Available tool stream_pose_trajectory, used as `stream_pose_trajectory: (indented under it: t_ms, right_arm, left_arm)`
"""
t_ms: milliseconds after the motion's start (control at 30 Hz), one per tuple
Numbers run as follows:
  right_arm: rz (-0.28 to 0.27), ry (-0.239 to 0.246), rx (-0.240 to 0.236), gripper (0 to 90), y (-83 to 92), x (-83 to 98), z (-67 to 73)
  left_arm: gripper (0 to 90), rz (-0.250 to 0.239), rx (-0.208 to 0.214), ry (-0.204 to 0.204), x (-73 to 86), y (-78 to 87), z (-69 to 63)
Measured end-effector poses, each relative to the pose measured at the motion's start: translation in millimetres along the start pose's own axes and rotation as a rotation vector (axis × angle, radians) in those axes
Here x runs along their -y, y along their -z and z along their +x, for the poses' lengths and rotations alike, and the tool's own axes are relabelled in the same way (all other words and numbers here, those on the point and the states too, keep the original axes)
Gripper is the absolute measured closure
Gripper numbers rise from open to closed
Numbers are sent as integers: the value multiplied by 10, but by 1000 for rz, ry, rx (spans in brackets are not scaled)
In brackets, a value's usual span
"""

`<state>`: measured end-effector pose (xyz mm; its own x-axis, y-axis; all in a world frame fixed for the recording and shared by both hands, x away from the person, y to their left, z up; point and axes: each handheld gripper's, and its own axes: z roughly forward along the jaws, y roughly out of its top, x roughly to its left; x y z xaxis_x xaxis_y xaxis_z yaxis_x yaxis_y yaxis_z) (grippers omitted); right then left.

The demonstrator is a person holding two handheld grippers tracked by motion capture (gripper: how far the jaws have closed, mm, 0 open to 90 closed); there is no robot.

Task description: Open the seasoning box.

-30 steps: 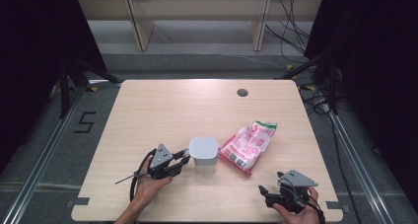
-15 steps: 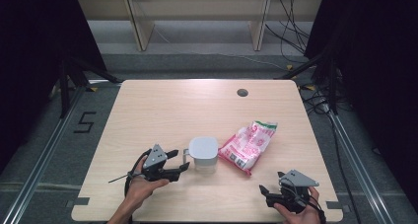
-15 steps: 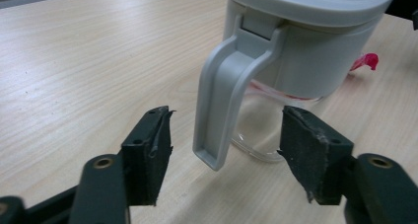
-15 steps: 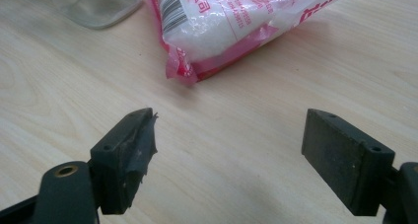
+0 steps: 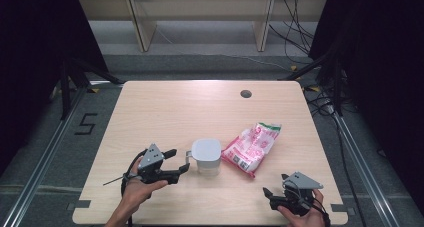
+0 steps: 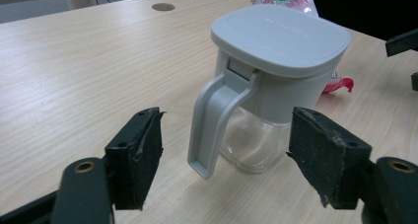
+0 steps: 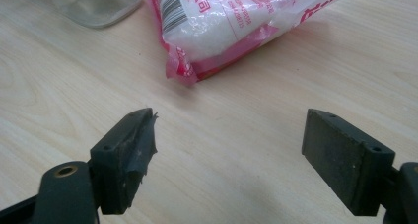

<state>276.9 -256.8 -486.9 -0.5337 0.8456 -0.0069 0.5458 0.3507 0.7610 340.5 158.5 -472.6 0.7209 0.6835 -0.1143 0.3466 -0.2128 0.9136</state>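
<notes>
The left gripper (image 5: 181,162) fingers (image 6: 138,157) have just been opening and stand wide, nothing pressed, facing the lidded grey-and-clear plastic jug (image 5: 206,156) mid-front on the pale wooden surface (image 5: 165,112). Right gripper (image 5: 272,197) fingers gape near the pink-and-white plastic bag (image 5: 251,147); grey floor surrounds.

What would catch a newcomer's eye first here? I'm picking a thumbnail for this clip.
First, the small clear jar with a grey square lid and grey handle, standing near the middle of the pale wooden table, its handle facing the left gripper, whose jaws have just been opening and stand apart with nothing between them. Next, the pink-and-white plastic bag of white grains lying just right of the jar. The right gripper sits open near the table's front right corner.
</notes>
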Motion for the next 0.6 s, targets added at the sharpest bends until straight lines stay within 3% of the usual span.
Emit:
stream_pose_trajectory:
  t_ms: [33, 233, 333, 433, 600]
  right_arm:
    - [-2, -4, -16, 213, -5, 0, -2]
    - [-4, -4, -4, 209, -5, 0, -6]
    - [-4, -3, -18, 203, -11, 0, -4]
    - [-16, 13, -11, 185, -16, -7, 7]
    - [-31, 15, -13, 171, -20, -22, 33]
  left_arm:
    - [313, -4, 3, -2, -15, 10, -3]
    - [442, -33, 4, -14, -75, 62, -22]
    - [567, -64, 0, -30, -114, 94, -33]
    - [752, -81, -8, -77, -171, 117, -70]
    - [857, -77, 3, -104, -272, 94, -112]
